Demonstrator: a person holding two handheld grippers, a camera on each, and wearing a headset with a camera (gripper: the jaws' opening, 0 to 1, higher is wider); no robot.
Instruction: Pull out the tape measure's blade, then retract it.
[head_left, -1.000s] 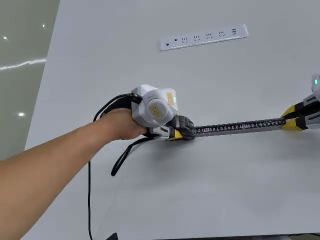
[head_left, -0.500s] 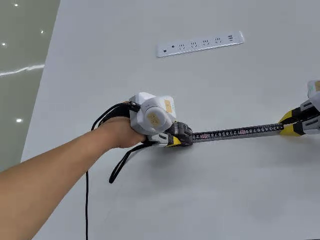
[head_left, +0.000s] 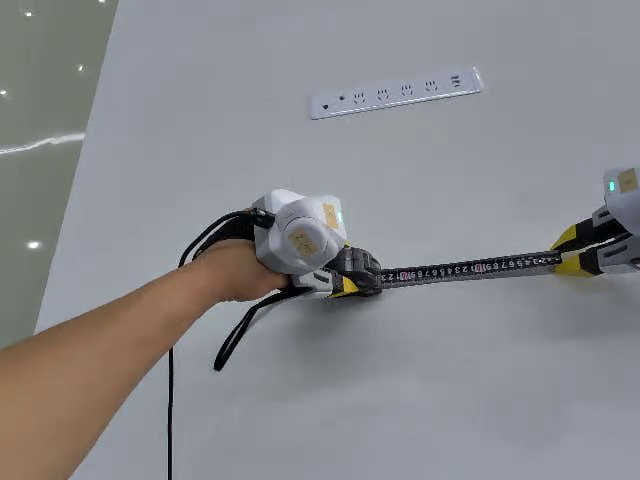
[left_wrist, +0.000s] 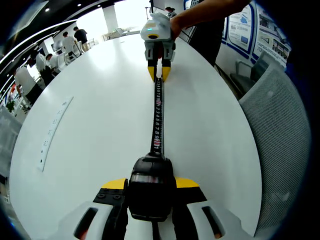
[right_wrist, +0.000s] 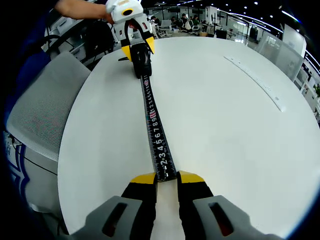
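Two tools work on one tape measure, which lies on the white table (head_left: 300, 400) near the middle of the head view. The left tool (head_left: 347, 279) pinches the black tape measure case (head_left: 360, 266) between its yellow-tipped jaws, one jaw on each side, and the case rests on the table. The left hand (head_left: 232, 270) wraps around the body of this tool from the left. The bare forearm (head_left: 90, 370) reaches out nearly straight from the near left corner. A black strap (head_left: 238, 325) trails from this hand onto the table.

The blade (head_left: 470, 268) is drawn out of the case to the right, straight and flat, low over the table. At the right edge the right tool (head_left: 570, 250) has its jaws pressed together on the end of the blade. In the left gripper view the right hand (left_wrist: 176, 25) grips this tool at its back. A white power strip (head_left: 395, 92) lies on the far part of the table, well apart from the blade.
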